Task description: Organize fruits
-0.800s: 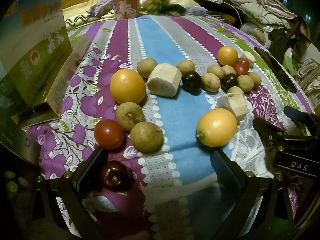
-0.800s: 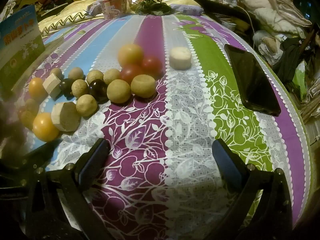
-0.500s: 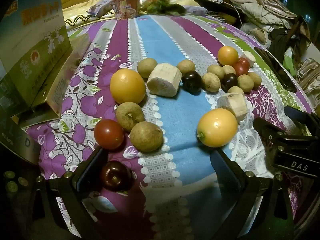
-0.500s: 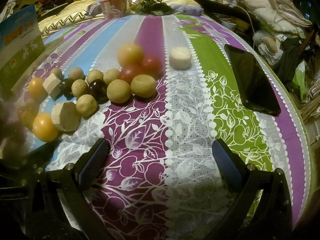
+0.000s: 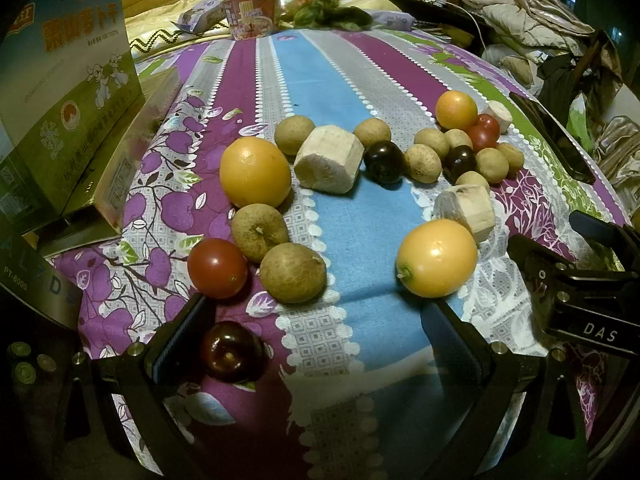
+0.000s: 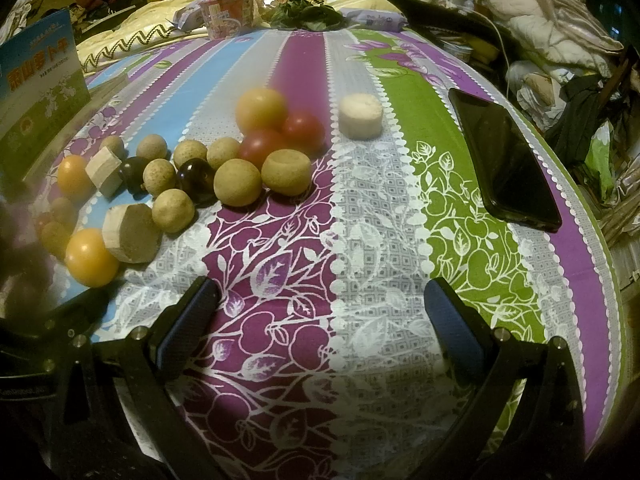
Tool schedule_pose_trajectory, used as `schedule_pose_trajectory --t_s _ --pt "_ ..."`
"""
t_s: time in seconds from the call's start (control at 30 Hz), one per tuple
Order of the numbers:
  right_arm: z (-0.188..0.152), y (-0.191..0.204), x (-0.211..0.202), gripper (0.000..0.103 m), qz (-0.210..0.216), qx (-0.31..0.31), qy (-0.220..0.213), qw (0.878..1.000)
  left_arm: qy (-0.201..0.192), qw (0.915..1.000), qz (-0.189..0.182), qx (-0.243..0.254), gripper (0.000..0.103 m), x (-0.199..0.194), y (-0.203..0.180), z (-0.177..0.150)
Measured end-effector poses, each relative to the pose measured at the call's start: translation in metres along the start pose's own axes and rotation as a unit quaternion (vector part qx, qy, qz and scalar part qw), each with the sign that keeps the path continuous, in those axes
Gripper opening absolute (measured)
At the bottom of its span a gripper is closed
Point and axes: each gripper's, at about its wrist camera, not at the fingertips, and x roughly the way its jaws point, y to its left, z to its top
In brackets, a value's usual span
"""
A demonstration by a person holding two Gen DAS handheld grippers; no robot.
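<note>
Left gripper (image 5: 316, 332): released, jaws spread wide and angled down at the striped cloth (image 5: 360, 320), gripping nothing.
Right gripper (image 6: 316, 312): also released and wide, tilted down over bare cloth with no fruit between its fingers.
Dark plum (image 5: 231, 351): lay just inside the left gripper's left finger (image 5: 180, 332), close beside it; contact could not be told.
Near fruit group: a red tomato (image 5: 217, 268) sat beside 2 brown longans, one with its stem dimple facing up (image 5: 259, 232) and one rounder (image 5: 293, 273); a large orange (image 5: 255, 172) lay just behind them.
Second orange (image 5: 437, 258): rested ahead of the left gripper's right finger, touching a pale cut chunk (image 5: 466, 210).
Larger cut chunk (image 5: 330, 159): lay between the large orange and another dark plum (image 5: 384, 161).
Far cluster: several longans, a third orange (image 6: 261, 109) and 2 red tomatoes (image 6: 280, 136) lay bunched together; a white round piece (image 6: 361, 116) stood apart to their right.
Phone (image 6: 506, 164): lay face up on the green stripe, well clear of the fruit.
Printed box (image 5: 64, 92): stood open at the cloth's left edge.
</note>
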Motion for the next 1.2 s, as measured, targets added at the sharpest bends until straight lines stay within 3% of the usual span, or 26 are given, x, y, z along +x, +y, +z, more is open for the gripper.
schedule_pose_trajectory --t_s 0.43,0.57,0.67,0.73,0.8,0.97,1.1,1.2 --pt "0.0 0.0 0.0 0.103 0.0 0.0 0.0 1.0 0.003 1.0 0.005 0.001 0.103 -0.001 -0.001 0.0" --pt "-0.001 0.001 0.0 0.103 0.0 0.0 0.0 1.0 -0.009 0.9999 -0.011 -0.004 0.101 -0.01 0.008 -0.008" --pt "-0.002 0.002 0.0 0.103 -0.001 0.0 -0.001 1.0 -0.029 0.9983 -0.043 -0.024 0.09 -0.021 0.018 -0.01" --pt "-0.001 0.001 0.0 0.103 -0.003 -0.002 0.0 1.0 -0.04 0.9968 -0.06 -0.035 0.076 -0.026 0.024 -0.01" --pt "0.0 0.002 0.001 0.103 -0.004 -0.004 0.004 1.0 -0.047 0.9951 -0.08 -0.035 0.071 -0.04 0.023 -0.015" --pt "0.0 0.007 0.0 0.103 -0.004 -0.003 0.001 1.0 -0.054 0.9901 -0.129 -0.009 0.068 -0.044 0.008 -0.005" --pt "0.0 0.007 0.001 0.103 -0.012 -0.01 0.006 1.0 -0.045 0.9906 -0.126 0.03 0.065 -0.032 -0.012 0.003" --pt "0.0 0.002 0.001 0.103 -0.003 -0.004 0.005 1.0 -0.036 0.9906 -0.127 0.035 0.05 -0.027 -0.015 0.002"
